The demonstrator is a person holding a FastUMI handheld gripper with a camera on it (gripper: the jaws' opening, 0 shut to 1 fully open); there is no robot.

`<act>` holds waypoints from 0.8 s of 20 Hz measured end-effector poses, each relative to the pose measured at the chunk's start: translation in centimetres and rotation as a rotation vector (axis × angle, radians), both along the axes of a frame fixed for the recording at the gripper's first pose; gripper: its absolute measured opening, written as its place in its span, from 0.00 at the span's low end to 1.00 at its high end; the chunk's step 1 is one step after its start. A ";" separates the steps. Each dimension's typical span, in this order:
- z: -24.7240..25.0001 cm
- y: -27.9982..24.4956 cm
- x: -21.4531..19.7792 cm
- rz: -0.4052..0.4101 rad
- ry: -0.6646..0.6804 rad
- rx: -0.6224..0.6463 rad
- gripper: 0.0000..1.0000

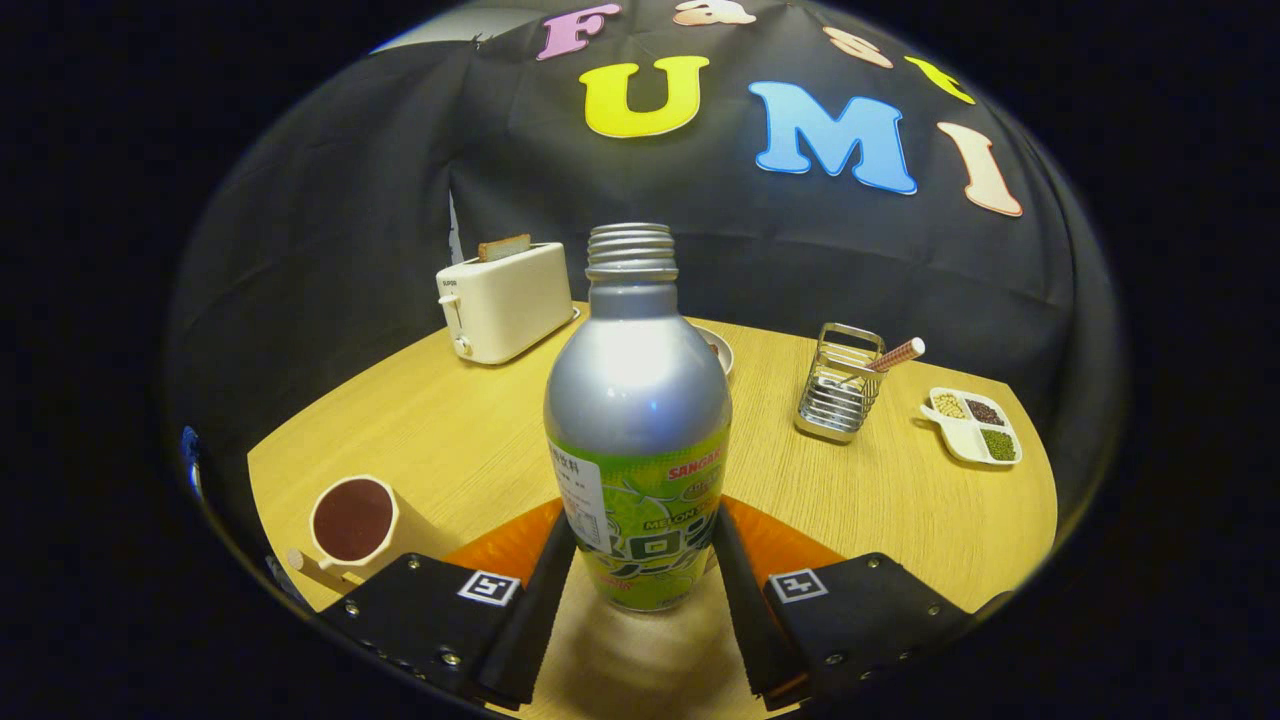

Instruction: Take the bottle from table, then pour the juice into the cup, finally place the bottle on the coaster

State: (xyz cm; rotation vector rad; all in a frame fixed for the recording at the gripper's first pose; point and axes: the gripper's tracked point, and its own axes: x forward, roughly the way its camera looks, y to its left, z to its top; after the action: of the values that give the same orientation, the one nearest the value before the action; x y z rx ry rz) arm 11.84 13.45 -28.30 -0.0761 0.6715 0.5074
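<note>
The tongs (640,590) hold the bottle (638,420) between their two fingers, one finger pressing on each side of its lower part. The bottle stands upright. Its shoulder and neck are bare silver metal, the cap is off so the thread shows at the mouth, and a green label wraps the lower half. Behind the bottle's base, on both sides, an orange coaster (510,545) shows; the bottle and the fingers hide most of it, and I cannot tell if the bottle rests on it or is just above it.

To the left of the left finger stands one cup (352,520) with a dark red drink inside; its lower part is cut off by the finger's mount.

Further on the wooden tabletop (900,510) I count one white toaster (505,300) with one slice of bread (504,246) sticking out, one wire basket (840,385) with one striped straw (895,355) leaning in it, and one white dish (975,425) with three compartments, each with different grains. Just behind the bottle's shoulder the rim of one small bowl (722,350) shows; the rest is hidden and its content is hard to make out.
</note>
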 end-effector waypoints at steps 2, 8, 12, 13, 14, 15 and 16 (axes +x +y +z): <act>0.0 0.3 0.6 -0.002 -0.025 -0.004 0.76; -0.9 0.6 2.1 0.007 -0.094 -0.042 0.76; -1.3 0.7 3.3 -0.022 -0.104 -0.012 0.78; -1.6 0.6 3.4 -0.029 -0.101 -0.008 0.78; -1.9 0.5 3.6 -0.036 -0.099 -0.007 0.78; -2.2 0.5 3.7 -0.043 -0.095 -0.007 0.79; -2.5 0.5 3.8 -0.048 -0.092 -0.001 0.79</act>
State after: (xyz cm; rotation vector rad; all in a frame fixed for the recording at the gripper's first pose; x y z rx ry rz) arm 15.64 13.94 -30.80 -0.0833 0.5823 0.4546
